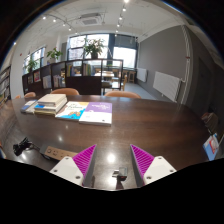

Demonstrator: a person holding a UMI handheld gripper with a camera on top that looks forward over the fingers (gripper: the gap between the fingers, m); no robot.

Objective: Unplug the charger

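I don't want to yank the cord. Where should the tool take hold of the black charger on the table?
Probably by the black charger's chunky body, not the cord, with the open tool coming down from above, one finger on each side. It lies low on the table, left of the fingers, beside a tan strip. Its plug end is too small to see.

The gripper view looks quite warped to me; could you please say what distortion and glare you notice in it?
Gripper view: strong fisheye bend curves the table edge and walls; ceiling lights reflect as bright spots on the tabletop; the windows are washed out; the open tongs stay clear.
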